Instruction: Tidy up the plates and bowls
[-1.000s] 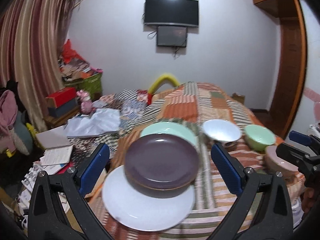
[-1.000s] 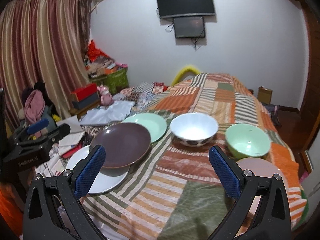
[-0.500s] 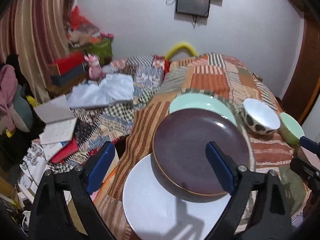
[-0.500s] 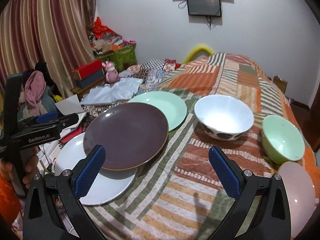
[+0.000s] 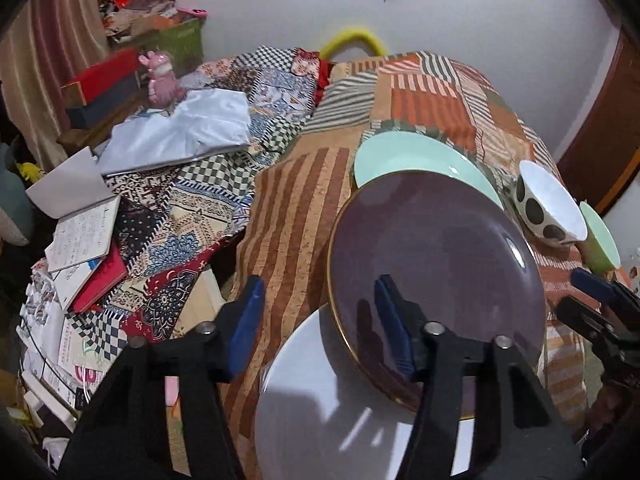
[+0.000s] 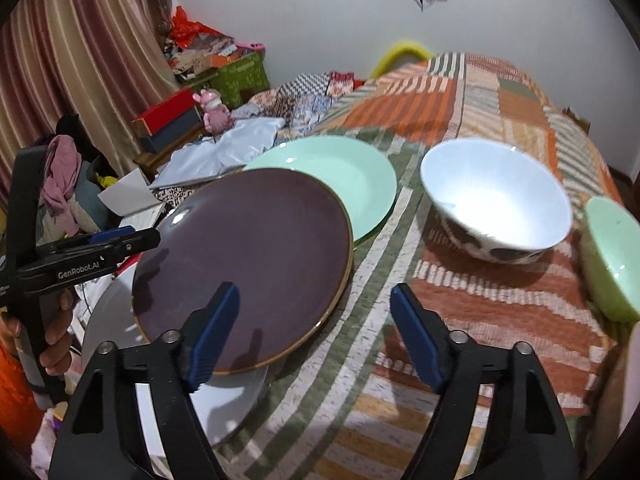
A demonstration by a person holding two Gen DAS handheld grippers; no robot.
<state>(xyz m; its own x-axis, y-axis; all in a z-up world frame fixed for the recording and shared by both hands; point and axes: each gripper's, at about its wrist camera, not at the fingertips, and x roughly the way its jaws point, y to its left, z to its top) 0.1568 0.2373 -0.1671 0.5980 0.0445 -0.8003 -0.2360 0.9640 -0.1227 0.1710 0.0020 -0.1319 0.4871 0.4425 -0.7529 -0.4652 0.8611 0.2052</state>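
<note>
A patchwork bedspread [image 6: 460, 92] in orange, green and cream stripes carries all the crockery. At its near left edge a white plate [image 5: 320, 412] lies flat, with a dark purple plate [image 6: 244, 264] overlapping it and leaning up onto the mint-green plate [image 6: 340, 176] behind. Right of those stands a white bowl with dark spots [image 6: 496, 200], then a mint-green bowl [image 6: 616, 256]; a pale pink rim at the far right edge is probably another bowl. The left gripper [image 5: 320, 324] hangs over the purple plate, jaws apart, gripping nothing. The right gripper [image 6: 314, 336] is likewise spread and empty.
</note>
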